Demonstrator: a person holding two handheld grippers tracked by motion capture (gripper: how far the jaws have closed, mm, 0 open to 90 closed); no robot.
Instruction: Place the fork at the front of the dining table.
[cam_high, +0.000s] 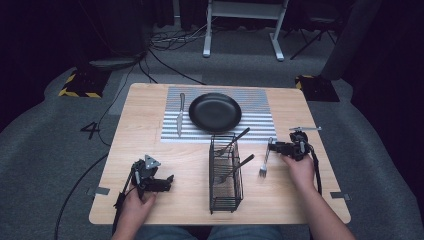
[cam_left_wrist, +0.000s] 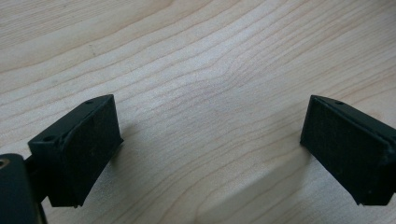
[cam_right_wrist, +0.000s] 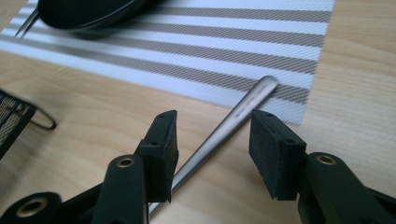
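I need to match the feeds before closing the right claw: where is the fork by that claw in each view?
High view: the fork lies on the table right of the wire basket, its handle at the right claw.
Left gripper view: bare tabletop there, no fork.
Right gripper view: its handle runs between the open jaws.
Shared landmark: the striped placemat.
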